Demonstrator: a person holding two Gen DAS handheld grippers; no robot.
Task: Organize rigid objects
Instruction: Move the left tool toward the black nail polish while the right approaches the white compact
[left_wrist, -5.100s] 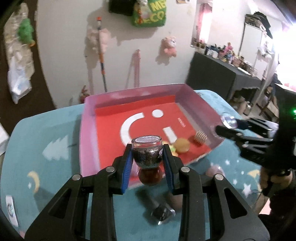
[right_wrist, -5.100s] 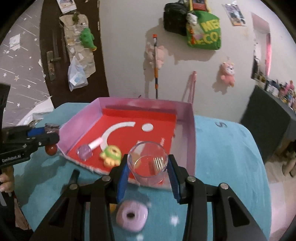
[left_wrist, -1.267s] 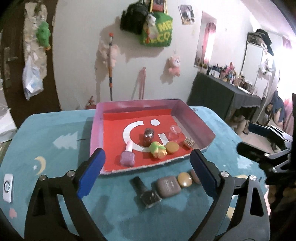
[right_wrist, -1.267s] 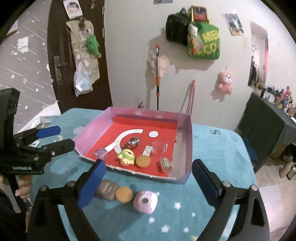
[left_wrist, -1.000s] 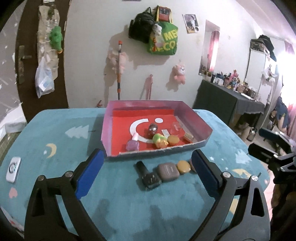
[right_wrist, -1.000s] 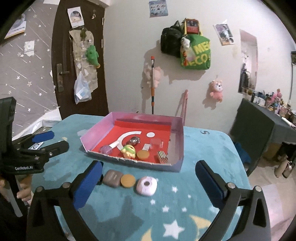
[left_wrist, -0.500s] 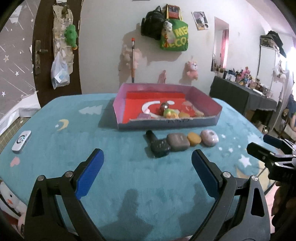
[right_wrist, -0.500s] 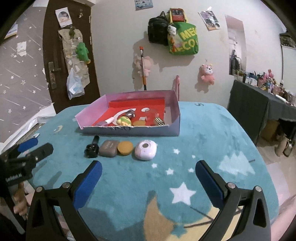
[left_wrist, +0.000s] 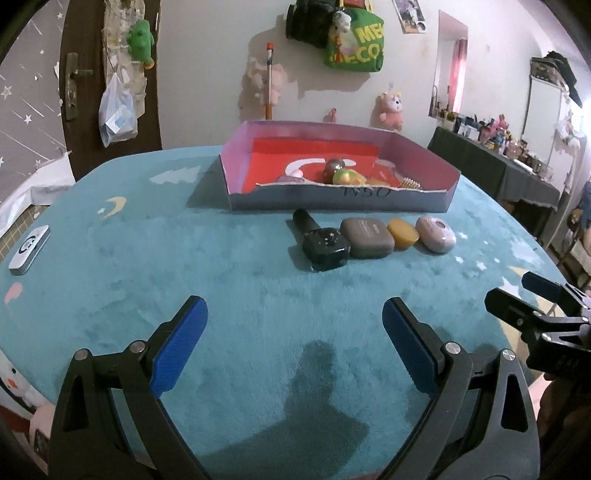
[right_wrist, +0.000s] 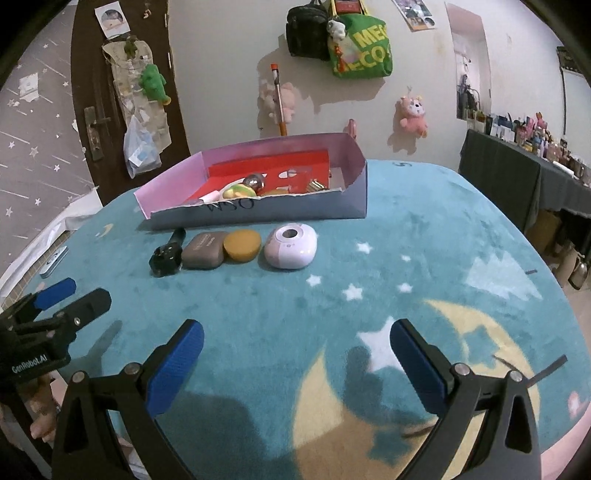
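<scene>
A pink box with a red floor (left_wrist: 406, 144) (right_wrist: 351, 155) stands at the far side of the teal table and holds several small items, among them a dark round bottle (left_wrist: 334, 168) and a yellow-green toy (left_wrist: 345, 177). In front of it lie a black bottle (left_wrist: 321, 245) (right_wrist: 168, 254), a grey case (left_wrist: 365, 238) (right_wrist: 205, 249), an orange disc (left_wrist: 402, 232) (right_wrist: 242, 243) and a lilac case (left_wrist: 436, 234) (right_wrist: 291, 245). My left gripper (left_wrist: 295, 343) is open and empty, low near the table's front. My right gripper (right_wrist: 297, 360) is open and empty, likewise pulled back.
A small white device (left_wrist: 29, 249) (right_wrist: 53, 262) lies near the table's left edge. The teal cloth (left_wrist: 221, 295) has stars and a moon (right_wrist: 388, 369). A dark side table with clutter (left_wrist: 498, 170) stands at right. A door (right_wrist: 110, 92) and hung toys are behind.
Both grippers let go of the bottle and the clear cup into the box, opened wide, and drew back and down toward the table's near edge.
</scene>
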